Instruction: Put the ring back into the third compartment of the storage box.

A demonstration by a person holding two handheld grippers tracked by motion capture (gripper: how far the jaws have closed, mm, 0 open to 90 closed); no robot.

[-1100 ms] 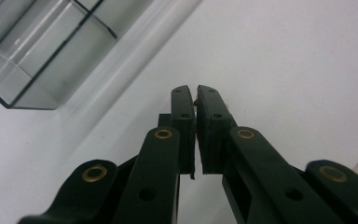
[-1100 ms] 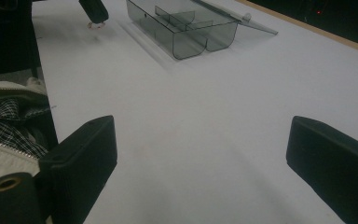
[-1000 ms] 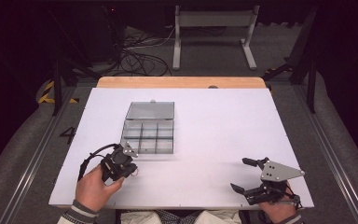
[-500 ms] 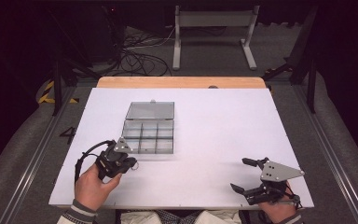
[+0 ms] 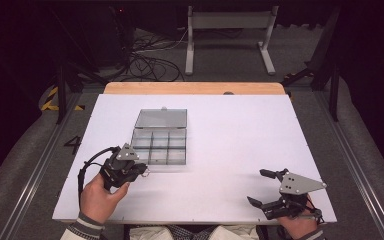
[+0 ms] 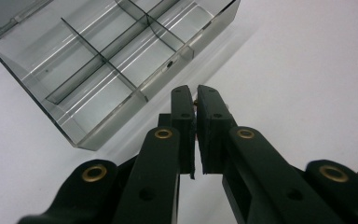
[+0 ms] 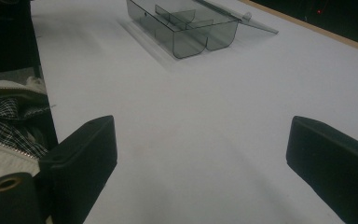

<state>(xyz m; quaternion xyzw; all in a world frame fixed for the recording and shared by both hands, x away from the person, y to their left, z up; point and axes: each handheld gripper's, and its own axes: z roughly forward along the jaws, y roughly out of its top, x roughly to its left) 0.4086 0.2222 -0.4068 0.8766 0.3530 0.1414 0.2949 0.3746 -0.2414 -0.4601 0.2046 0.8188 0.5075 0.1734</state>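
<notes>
Left gripper [image 6: 195, 100] jaws pinched nearly together; a tiny brass-coloured bit shows in the gap near the tips, too small to tell what it is or whether it is gripped. In the high view a small ring-like glint sits at this gripper's [image 5: 139, 171] tip, also unclear. It hangs just beside the near left corner of the clear compartment box [image 5: 159, 146], not touching as far as can be seen. Box lies on the left-centre of the white table [image 5: 240, 135], lid [image 5: 161, 118] open and folded back flat on the far side; compartments look empty in the left gripper view [image 6: 98, 60], where the far part is cut off by the frame edge.

Right gripper [image 5: 269, 189] sits at the near right table edge, well apart from the box, jaws spread wide, nothing between them [image 7: 200, 154]. Its hand is partly cut off at the bottom edge. A plaid sleeve [image 7: 9, 121] shows at the left of the right gripper view.

Beyond the table: cables [image 5: 150, 65] on the floor and a grey metal stand [image 5: 230, 30], dark and hard to read.
</notes>
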